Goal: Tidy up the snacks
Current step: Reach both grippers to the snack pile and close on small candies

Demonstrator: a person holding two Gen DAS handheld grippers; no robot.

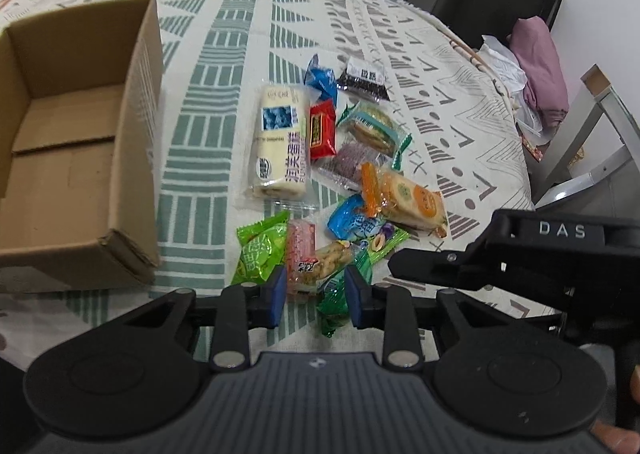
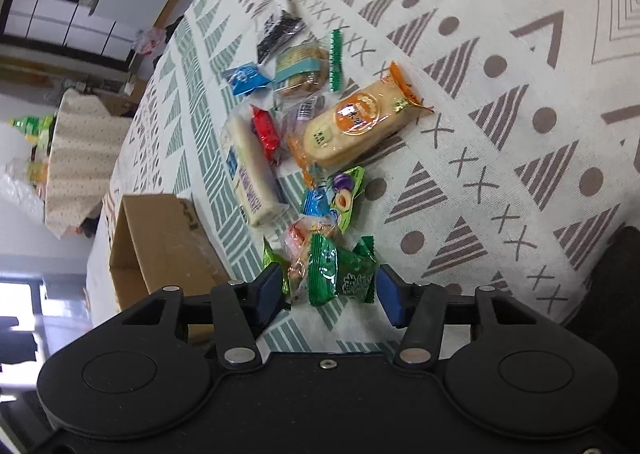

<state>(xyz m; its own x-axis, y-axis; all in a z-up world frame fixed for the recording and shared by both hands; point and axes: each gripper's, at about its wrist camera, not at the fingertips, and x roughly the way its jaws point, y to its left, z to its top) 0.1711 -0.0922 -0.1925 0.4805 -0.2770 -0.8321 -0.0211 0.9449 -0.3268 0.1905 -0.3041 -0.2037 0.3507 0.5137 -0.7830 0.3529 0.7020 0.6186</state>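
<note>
Snacks lie in a loose heap on the patterned bench (image 1: 224, 26), and both claws are down at the near end of it. The left claw (image 1: 316, 290) stands narrow around a pink pack (image 1: 301, 254) and the peanut pack (image 1: 330, 258) lying across it; whether its pads already press on them I cannot tell. The right claw (image 2: 330, 290) is about half open, with a dark green pack (image 2: 340, 274) between its pads, the right pad standing clear of the wrapper, so nothing is gripped there yet.

Just beyond the left claw a light green pack (image 1: 260, 250) touches the pink one. Further out come a blue pack (image 1: 352, 220), an orange cracker pack (image 1: 412, 200), a red pack (image 1: 322, 130) and a long white roll (image 1: 280, 146), with more small packs behind. An open cardboard box (image 1: 80, 142) sits to the left of the heap, apart from it, with nothing visible inside.

By my reading the step in hand is the first pickup, one pack for each claw. Next each claw needs to close firmly on a single wrapper, lift straight so neighbours are not dragged along, and carry over the box wall. The overlapping packs at the left claw may come up together.
</note>
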